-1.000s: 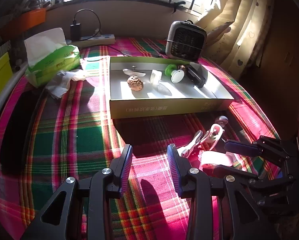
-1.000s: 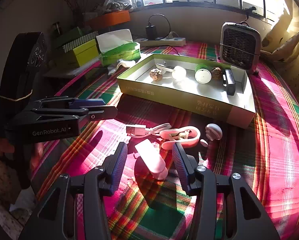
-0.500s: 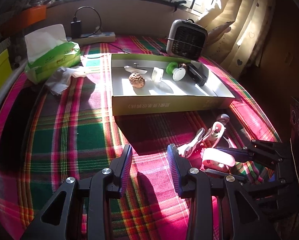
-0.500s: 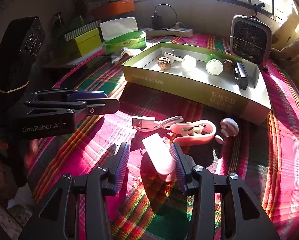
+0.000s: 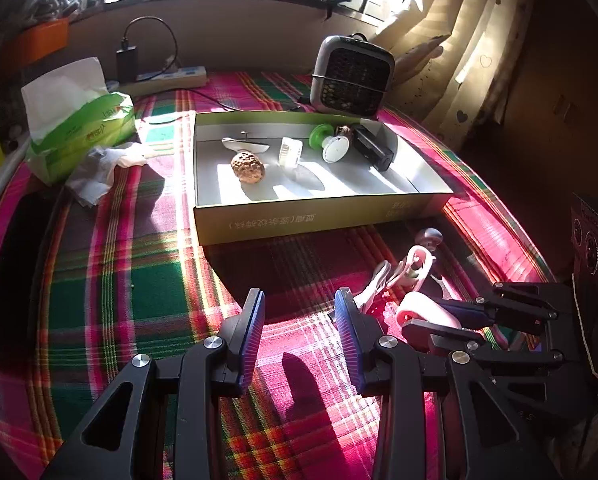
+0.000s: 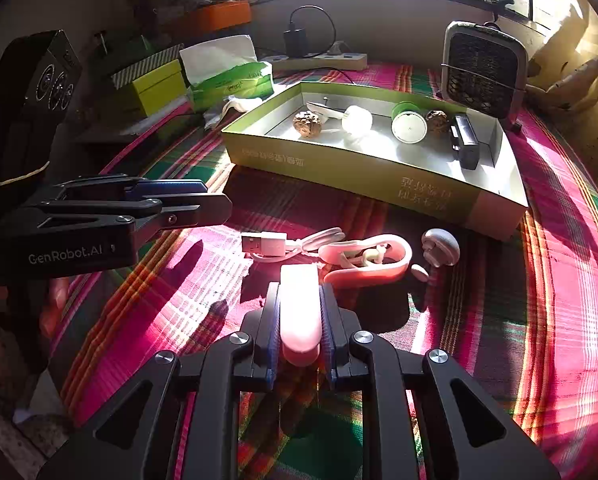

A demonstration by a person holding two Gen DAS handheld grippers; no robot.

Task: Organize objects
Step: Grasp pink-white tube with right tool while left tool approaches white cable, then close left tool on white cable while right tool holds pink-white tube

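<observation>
Pink and smooth, a small oblong case (image 6: 300, 312) sits clamped between the blue pads of the right gripper (image 6: 299, 300), whose jaws have just been closing and now press on both of its long sides; its rounded far end sticks out past the fingertips over the plaid cloth (image 6: 539, 320) that covers the surface. Just beyond those fingertips lies a pink hook-shaped holder (image 6: 379, 268) with a white cord wound in it, and from it a white USB cable (image 6: 271, 244) runs off to the gripper's left. Right of the holder rests a small grey mushroom-shaped piece (image 6: 441, 246), with a small pink oval bit (image 6: 419, 273) just beside it.

The left gripper (image 5: 299, 316) hovers to the left of the right one, jaws parted and with only cloth between them; in the right wrist view it reaches in from the left side.

Farther ahead stands a shallow green cardboard tray (image 6: 339, 168), well apart from the case. Inside it are a brown walnut (image 6: 307, 124), a white spoon-like piece (image 5: 245, 146), a small white jar (image 5: 291, 152), a green-rimmed round lid (image 6: 409, 126), a second walnut (image 6: 437, 120) and a black rectangular device (image 6: 465, 142).

Beyond the tray, to the left, sit a green tissue pack (image 5: 83, 128) and crumpled tissue (image 5: 103, 168); to the right a small grey heater (image 5: 351, 76); against the far wall a power strip (image 5: 171, 78) with a black charger (image 5: 127, 62).
</observation>
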